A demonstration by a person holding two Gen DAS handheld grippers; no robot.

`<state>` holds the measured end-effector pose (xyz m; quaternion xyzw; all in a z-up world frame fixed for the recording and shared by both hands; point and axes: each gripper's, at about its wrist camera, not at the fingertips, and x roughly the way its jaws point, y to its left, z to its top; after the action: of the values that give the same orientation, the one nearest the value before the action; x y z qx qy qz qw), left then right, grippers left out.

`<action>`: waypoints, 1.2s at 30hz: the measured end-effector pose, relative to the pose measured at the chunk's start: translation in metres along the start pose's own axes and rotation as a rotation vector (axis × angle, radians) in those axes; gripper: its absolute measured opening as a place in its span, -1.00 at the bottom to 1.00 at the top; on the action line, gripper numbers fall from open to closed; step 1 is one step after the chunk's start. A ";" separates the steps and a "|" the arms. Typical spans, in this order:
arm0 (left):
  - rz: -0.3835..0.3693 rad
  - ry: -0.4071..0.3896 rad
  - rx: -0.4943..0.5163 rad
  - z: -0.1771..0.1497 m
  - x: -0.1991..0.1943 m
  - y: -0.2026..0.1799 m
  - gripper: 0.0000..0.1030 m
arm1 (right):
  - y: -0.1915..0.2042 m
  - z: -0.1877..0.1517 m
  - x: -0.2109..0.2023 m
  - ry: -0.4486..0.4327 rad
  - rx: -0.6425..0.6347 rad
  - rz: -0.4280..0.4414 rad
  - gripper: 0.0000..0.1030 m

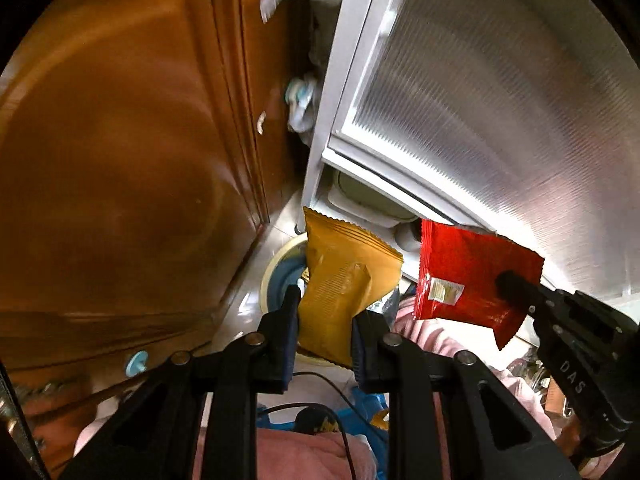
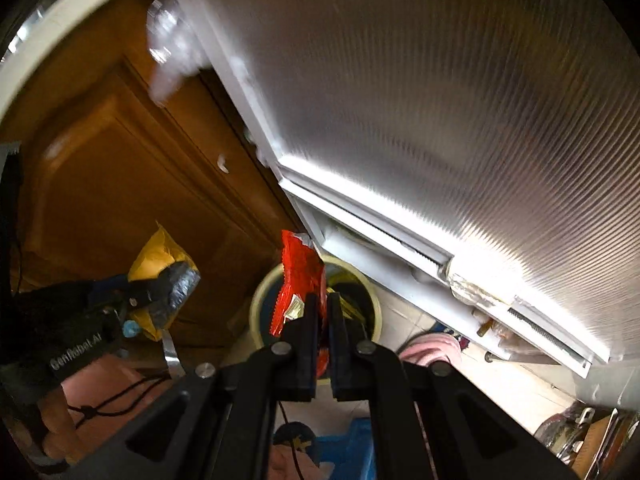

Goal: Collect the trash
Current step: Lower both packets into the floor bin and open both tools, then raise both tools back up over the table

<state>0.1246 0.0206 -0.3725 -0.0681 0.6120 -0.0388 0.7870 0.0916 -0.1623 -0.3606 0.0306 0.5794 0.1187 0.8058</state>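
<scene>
Two snack wrappers were held above the floor, one in each gripper. The left gripper was clenched on a yellow wrapper, its pads pressing the crumpled lower half while the zigzag-cut top edge stood up beyond the fingers. The right gripper was clenched on a red wrapper, with the jaws almost together and the foil pinched thin between them. In the left wrist view the red wrapper hung to the right of the yellow one, gripped near its lower right corner, and the two wrappers were apart. Below both stood a round bin with a pale rim and a dark inside; some wrappers already lay in it. The red wrapper sat in front of the bin's opening in the right wrist view, and the yellow wrapper was off to the left, in front of a brown wooden cabinet door. A white door with ribbed frosted glass rose on the right. The floor was pale tile. Pink cloth and a blue object showed below the grippers.
</scene>
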 end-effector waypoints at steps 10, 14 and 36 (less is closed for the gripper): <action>0.010 0.116 0.017 0.012 0.064 -0.002 -0.57 | -0.013 0.007 0.065 0.117 0.035 0.036 -0.88; 0.012 0.143 0.045 0.014 0.078 -0.004 -0.52 | -0.008 0.011 0.083 0.142 0.023 0.057 -0.86; 0.049 0.126 0.084 0.012 0.046 -0.004 0.50 | -0.016 0.011 0.065 0.173 0.100 0.117 -0.35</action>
<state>0.1477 0.0107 -0.4127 -0.0172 0.6595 -0.0493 0.7499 0.1242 -0.1621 -0.4199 0.0942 0.6491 0.1387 0.7420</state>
